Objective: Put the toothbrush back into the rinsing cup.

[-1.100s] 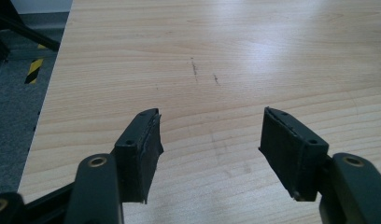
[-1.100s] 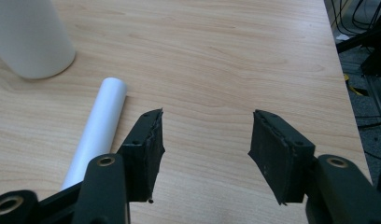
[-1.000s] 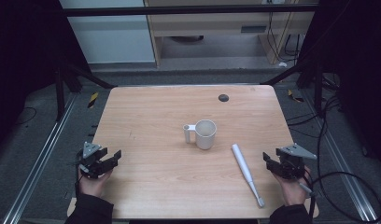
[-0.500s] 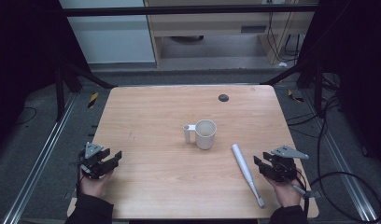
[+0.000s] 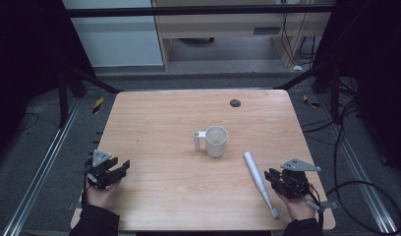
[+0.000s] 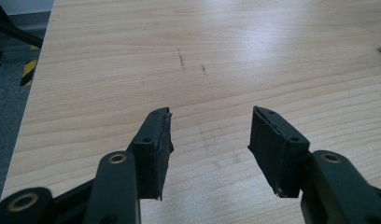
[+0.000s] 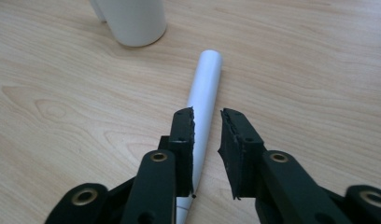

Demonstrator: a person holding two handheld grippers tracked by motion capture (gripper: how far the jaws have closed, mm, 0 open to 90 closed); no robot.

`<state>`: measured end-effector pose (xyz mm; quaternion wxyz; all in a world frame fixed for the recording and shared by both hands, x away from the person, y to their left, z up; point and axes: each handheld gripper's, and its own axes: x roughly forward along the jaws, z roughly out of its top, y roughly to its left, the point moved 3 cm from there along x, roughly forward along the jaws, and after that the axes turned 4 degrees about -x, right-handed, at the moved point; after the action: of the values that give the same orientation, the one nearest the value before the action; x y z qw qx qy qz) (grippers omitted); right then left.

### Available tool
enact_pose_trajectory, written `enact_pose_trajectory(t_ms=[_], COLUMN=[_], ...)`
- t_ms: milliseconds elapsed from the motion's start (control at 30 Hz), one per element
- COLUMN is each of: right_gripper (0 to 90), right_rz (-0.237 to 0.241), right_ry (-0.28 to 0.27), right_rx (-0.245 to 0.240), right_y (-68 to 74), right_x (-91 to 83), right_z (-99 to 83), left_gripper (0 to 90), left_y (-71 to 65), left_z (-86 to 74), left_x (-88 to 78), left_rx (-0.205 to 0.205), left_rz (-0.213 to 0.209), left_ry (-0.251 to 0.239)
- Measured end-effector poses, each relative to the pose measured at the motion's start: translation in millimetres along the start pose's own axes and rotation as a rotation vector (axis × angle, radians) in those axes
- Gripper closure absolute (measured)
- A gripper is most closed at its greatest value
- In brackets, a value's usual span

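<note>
Right hand-held gripper (image 7: 207,123) w/ jaws just closing, nothing gripped; toothbrush (image 7: 202,93) unlifted at lower centre. Left hand-held gripper (image 6: 209,135) wide, empty. Cup (image 5: 216,141) waits.

Light wooden bench (image 5: 154,123), rounded corners, small dark round mark (image 5: 235,103) near far edge. Grey carpeted floor (image 5: 36,162) around it. Metal rails (image 5: 46,167) run along floor on both sides. Yellow-black hazard tape (image 5: 98,104) on floor at left. Pale cabinet (image 5: 223,24) and white panel (image 5: 115,34) behind. Black cables (image 5: 346,142) trail at right. Dark surroundings.
</note>
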<state>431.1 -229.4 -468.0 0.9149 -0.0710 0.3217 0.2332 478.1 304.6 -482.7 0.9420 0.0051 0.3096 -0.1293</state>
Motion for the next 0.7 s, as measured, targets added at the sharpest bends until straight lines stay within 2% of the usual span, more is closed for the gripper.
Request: enact_pose_trajectory(t_ms=[367, 433, 700], right_gripper=[86.6, 89.1, 90.0], right_rz=[0.043, 0.054, 0.072], right_ry=[0.059, 0.085, 0.134], right_rx=[-0.006, -0.02, -0.025], right_y=[13.2, 16.9, 23.4], right_x=[1.1, 2.2, 7.1], right_z=[-8.8, -12.4, -19.8], left_gripper=[49.3, 49.3, 49.6], left_y=[-3.4, -3.5, -4.2], left_z=[-0.5, -0.5, -1.0], left_x=[0.4, 0.6, 1.3], left_rx=[0.022, 0.023, 0.029], left_rz=[-0.006, -0.006, -0.006], left_ry=[0.008, 0.01, 0.016])
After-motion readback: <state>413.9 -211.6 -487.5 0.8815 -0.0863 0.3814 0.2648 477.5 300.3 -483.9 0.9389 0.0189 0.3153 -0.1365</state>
